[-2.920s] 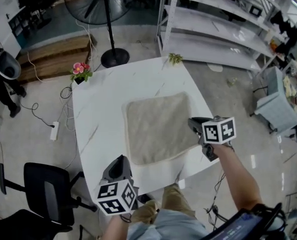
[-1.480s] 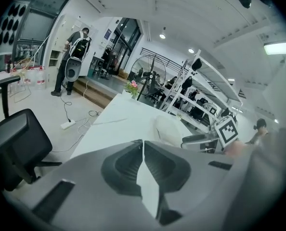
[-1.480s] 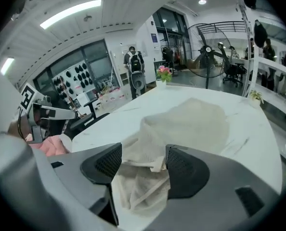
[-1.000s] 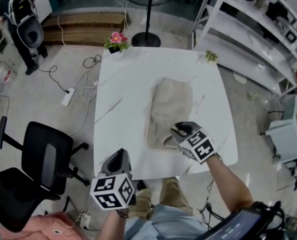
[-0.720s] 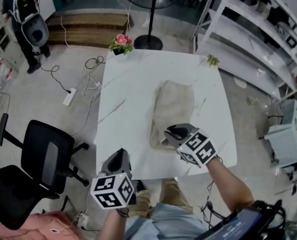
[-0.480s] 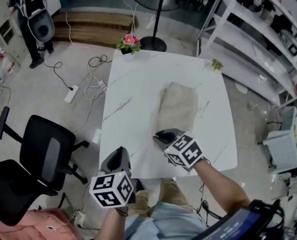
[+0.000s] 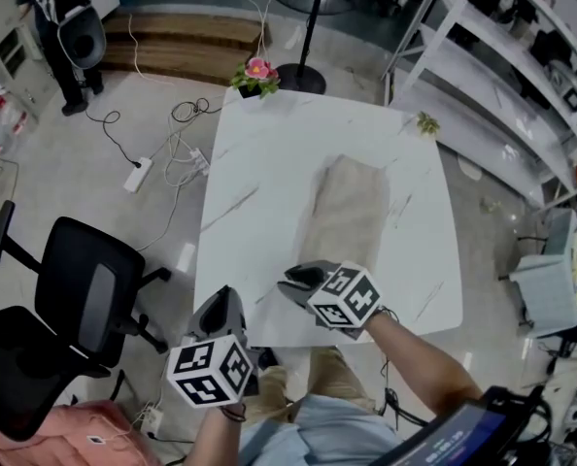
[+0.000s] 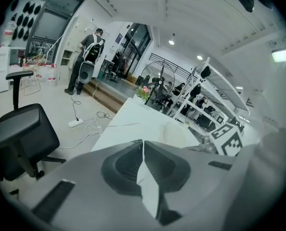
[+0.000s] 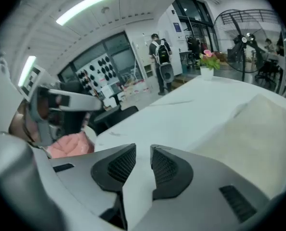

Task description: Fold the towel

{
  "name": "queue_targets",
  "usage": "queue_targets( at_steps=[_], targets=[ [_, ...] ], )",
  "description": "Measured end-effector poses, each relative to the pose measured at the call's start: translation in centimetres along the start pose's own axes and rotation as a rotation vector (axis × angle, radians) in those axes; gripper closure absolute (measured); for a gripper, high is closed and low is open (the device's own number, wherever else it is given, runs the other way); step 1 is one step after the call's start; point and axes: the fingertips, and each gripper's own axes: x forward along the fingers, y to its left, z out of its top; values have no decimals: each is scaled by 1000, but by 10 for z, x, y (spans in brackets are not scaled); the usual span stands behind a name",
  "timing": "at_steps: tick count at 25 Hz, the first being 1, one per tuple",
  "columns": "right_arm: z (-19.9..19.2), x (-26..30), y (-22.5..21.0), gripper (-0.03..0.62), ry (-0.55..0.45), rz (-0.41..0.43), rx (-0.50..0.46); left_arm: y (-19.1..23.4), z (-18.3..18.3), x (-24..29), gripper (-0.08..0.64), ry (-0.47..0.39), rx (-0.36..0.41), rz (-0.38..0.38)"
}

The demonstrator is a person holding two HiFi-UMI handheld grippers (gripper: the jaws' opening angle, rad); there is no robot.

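Note:
The beige towel [image 7: 349, 207] lies on the white marble table [image 7: 259, 183] as a narrow strip, folded in half lengthwise. My right gripper [image 7: 296, 280] hovers at the towel's near-left corner, pointing left over bare tabletop. Its jaws have just been opening and nothing is between them. In the right gripper view the right gripper [image 9: 143, 154] shows a small gap, with the towel [image 9: 258, 129] off to the right. My left gripper [image 7: 220, 309] stays by the table's near edge, apart from the towel. In its own view the left gripper [image 8: 143, 146] is shut and empty.
A flower pot [image 7: 256, 74] and a small green sprig [image 7: 425, 122] sit at the table's far corners. A black office chair [image 7: 84, 294] and a power strip [image 7: 138, 173] lie to the left. A fan stand [image 7: 303, 76], shelving [image 7: 492, 56] and a person [image 7: 70, 27] are beyond.
The towel, spread flat at first, now lies folded into a narrow strip. My right gripper has let go of it and slid left past its near corner. The left gripper barely moved.

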Motion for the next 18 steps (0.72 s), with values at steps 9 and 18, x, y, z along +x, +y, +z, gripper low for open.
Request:
queue_targets(
  at_steps=[9, 18],
  targets=[
    [97, -125, 10, 398, -278, 283, -130, -45, 17, 27, 511, -30, 29, -82],
    [120, -153, -216, 393, -66, -81, -419, -92, -28, 105, 359, 108, 91, -41]
  ],
)
